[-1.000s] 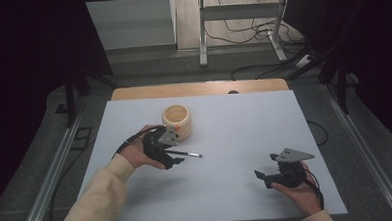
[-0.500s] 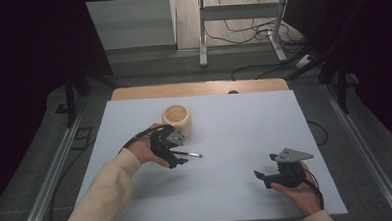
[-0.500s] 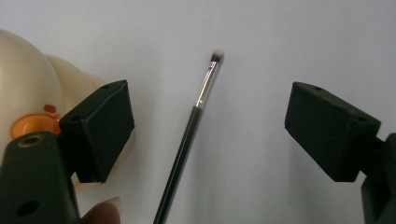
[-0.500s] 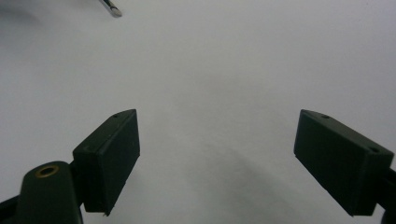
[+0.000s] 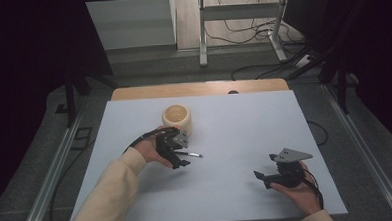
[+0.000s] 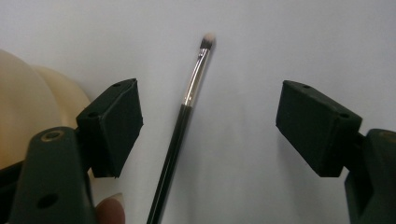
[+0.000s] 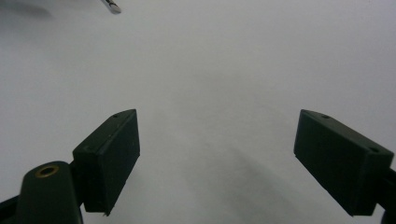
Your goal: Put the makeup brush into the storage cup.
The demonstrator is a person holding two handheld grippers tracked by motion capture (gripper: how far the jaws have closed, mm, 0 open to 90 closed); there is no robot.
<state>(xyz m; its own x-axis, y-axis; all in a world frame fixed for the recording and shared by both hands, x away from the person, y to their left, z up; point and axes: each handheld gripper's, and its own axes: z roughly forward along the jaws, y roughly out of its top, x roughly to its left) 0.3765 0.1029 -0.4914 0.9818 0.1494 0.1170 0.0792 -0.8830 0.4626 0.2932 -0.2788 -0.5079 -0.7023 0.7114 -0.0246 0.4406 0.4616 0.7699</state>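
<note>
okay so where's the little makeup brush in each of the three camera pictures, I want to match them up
High view: the brush lies on the white table, poking out right of the left gripper, near the cream cup.
Left gripper view: it runs up the middle between the open jaws, touching neither.
Right gripper view: just its tip, top left.
Shared landmark: the table.

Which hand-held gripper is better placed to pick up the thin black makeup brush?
Left: the left hand-held gripper probably, its open jaws already straddle the thin black makeup brush.
</note>
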